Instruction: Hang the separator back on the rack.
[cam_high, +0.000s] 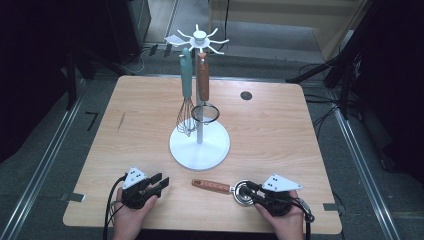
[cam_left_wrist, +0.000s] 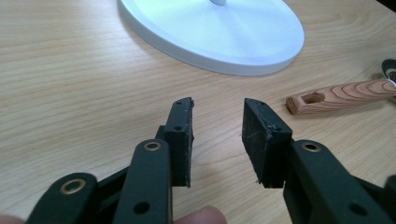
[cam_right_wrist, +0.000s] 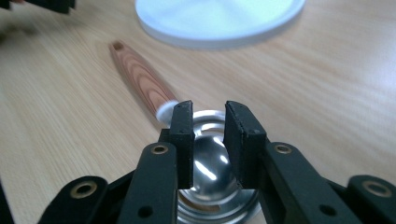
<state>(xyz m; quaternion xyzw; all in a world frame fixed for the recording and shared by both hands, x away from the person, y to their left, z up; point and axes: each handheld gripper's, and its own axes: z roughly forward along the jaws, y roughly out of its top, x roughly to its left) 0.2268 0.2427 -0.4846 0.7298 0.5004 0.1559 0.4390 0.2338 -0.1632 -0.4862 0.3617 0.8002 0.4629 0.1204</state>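
High view: a light wooden table (cam_high: 270, 125) is carrying a white utensil stand (cam_high: 199, 145) whose round base is sitting near the middle of the tabletop. A whisk with a teal handle (cam_high: 186, 95) and a small strainer with a wooden handle (cam_high: 203, 90) are hanging side by side from the hooks at the top of the stand. Nearer the person's edge, a wooden-handled ladle with a shiny metal bowl (cam_high: 220, 187) is lying flat on the table, its handle pointing toward the left gripper and its bowl lying under the right gripper's tips.

The left gripper (cam_high: 161, 183) is resting low over the table in the person's left hand (cam_high: 131, 216), well apart from the ladle's handle end. In the left gripper view its jaws are standing partly apart with bare tabletop between them, holding nothing.

The right gripper (cam_high: 248, 189), in the person's right hand (cam_high: 286, 220), is hanging over the ladle's bowl. In the right gripper view its jaws are standing a narrow gap apart just above the bowl, with nothing pinched between the pads.
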